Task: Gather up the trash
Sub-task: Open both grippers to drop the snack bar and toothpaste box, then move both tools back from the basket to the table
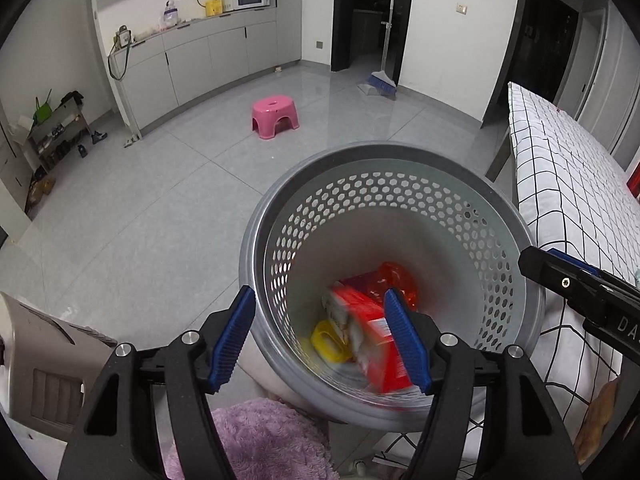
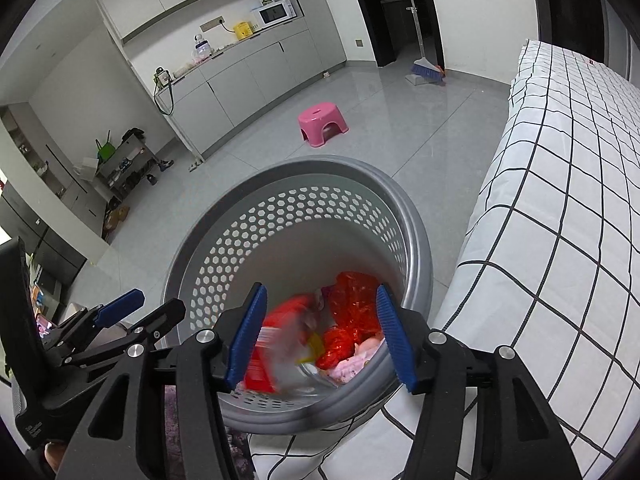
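Both grippers, left (image 1: 320, 344) and right (image 2: 320, 338), wide apart over trash basket (image 1: 400, 164)

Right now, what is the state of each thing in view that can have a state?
Left gripper: open, holds nothing, its fingers either side of the bin's near rim.
Right gripper: open, holds nothing, above the bin.
Bin: partly filled.
Red packet: in the bin, blurred.
Yellow piece: in the bin.
Pink stool: upright on the floor.
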### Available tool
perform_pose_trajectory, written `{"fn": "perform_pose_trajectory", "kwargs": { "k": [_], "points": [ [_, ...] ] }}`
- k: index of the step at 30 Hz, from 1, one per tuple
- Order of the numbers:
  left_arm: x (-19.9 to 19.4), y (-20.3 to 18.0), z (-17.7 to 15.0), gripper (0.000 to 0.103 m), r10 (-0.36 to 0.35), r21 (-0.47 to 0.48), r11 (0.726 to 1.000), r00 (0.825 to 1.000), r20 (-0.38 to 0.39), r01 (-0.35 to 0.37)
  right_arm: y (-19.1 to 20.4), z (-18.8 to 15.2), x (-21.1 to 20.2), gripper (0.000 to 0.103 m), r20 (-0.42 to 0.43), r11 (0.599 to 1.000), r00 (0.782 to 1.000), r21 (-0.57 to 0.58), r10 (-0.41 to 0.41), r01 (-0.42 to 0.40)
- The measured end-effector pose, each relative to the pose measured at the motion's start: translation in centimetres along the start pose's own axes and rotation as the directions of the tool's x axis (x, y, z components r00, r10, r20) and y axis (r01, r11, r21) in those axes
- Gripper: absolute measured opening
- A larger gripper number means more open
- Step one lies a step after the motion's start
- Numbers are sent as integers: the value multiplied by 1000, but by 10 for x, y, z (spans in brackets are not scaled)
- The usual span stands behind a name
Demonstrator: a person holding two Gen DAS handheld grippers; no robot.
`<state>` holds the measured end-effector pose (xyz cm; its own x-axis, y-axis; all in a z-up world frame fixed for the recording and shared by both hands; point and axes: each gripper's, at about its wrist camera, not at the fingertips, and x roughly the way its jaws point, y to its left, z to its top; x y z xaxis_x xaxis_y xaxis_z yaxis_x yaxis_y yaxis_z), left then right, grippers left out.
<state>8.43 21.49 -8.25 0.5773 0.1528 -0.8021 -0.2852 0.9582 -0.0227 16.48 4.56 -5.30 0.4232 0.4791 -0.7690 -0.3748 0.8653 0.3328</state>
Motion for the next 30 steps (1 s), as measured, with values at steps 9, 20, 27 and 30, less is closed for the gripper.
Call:
{"fn": "perform_pose_trajectory", "kwargs": {
  "k": [9, 20, 27, 30],
  "points": [
    [-1, 1, 0, 67, -1, -1, 1000, 1000, 0, 1, 0, 0, 0, 55, 1, 1000, 1000, 3, 1, -1],
    [-8, 1, 2, 70, 2, -9, 1000, 1000, 7, -2, 2, 1, -3, 55, 8, 1000, 1000, 5, 2, -2],
    [-17, 3, 3, 74, -2, -14, 1000, 1000, 21, 3, -3, -3, -14, 56, 28, 1000, 1000, 10, -4, 4],
    [-21, 1, 3, 75, -6, -14, 1000, 1000, 25, 7, -4, -4, -20, 57, 38, 1000, 999, 14, -6, 6]
  ]
}}
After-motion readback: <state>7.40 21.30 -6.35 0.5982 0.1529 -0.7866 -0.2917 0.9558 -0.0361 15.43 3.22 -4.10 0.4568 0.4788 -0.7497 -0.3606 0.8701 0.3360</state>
